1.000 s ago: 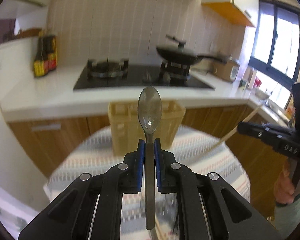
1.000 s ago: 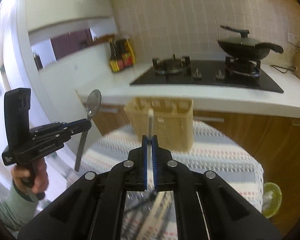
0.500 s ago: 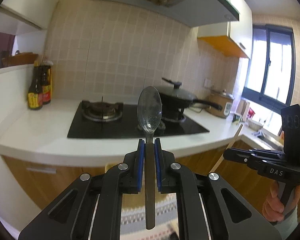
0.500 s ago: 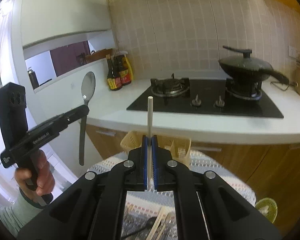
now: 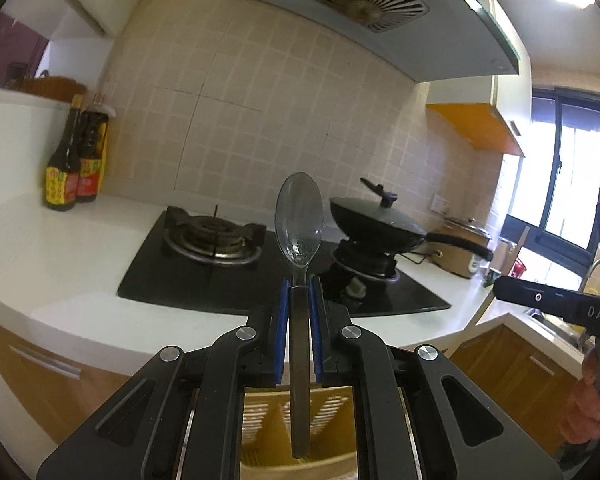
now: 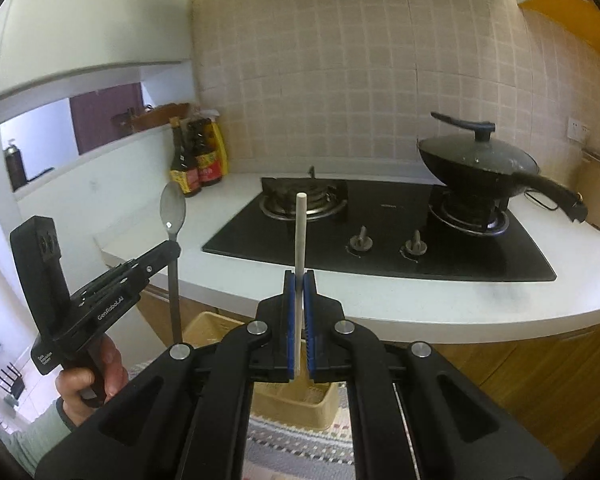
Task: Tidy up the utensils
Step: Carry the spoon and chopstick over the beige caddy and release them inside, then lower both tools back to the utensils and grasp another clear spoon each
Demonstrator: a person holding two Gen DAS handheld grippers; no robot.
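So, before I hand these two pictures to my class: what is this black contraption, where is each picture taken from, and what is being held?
No robot here: a person holds a two-finger gripper in each hand, with a camera on each looking along its fingers. In the left camera's picture, the left gripper pinches a metal spoon, bowl up. In the right camera's picture, the right gripper pinches a pale chopstick. Below them stands a beige utensil basket on a striped cloth. Behind: a stove and a lidded wok.
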